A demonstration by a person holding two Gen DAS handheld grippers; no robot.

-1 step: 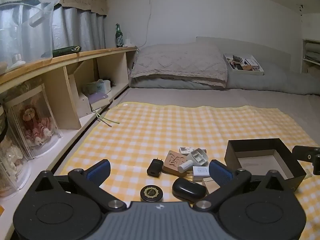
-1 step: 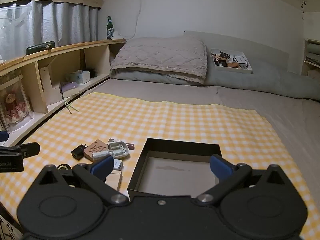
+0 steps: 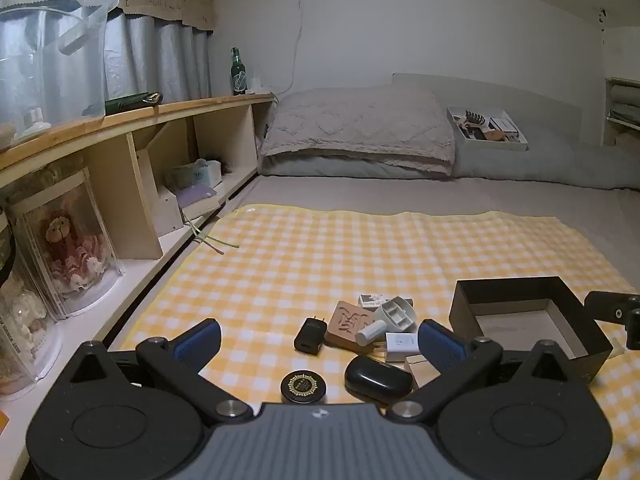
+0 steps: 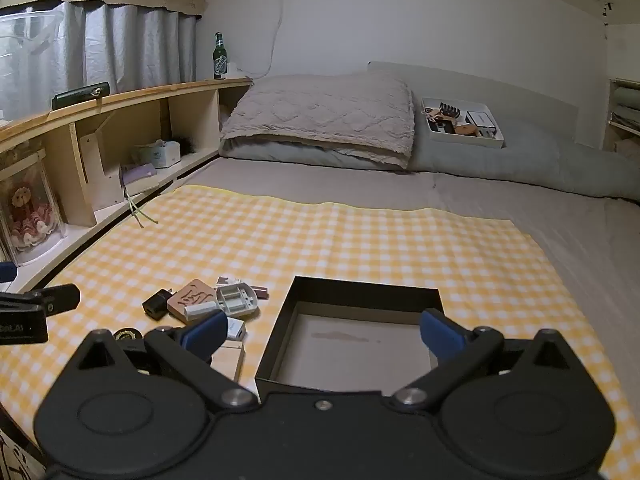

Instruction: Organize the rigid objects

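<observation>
Yellow cloth: one yellow-and-white checked cloth lies spread on the grey bed and carries every task thing.
Box: one black square cardboard box, open-topped with nothing inside, sits near the cloth's front right edge.
Cluster: just left of the box, near the front edge, lie one black wall charger, one carved wooden block, one grey compartment tray, one small white cylinder, one white plug adapter, one glossy black oval case and one round black tin with a gold emblem.
Left gripper: one, blue pads spread wide, nothing between them, above the cluster.
Right gripper: one, blue pads equally wide apart, gripping nothing, over the box's front wall.
Background: one green glass bottle stands on the wooden shelf; one white tray rests on the grey bedding.
</observation>
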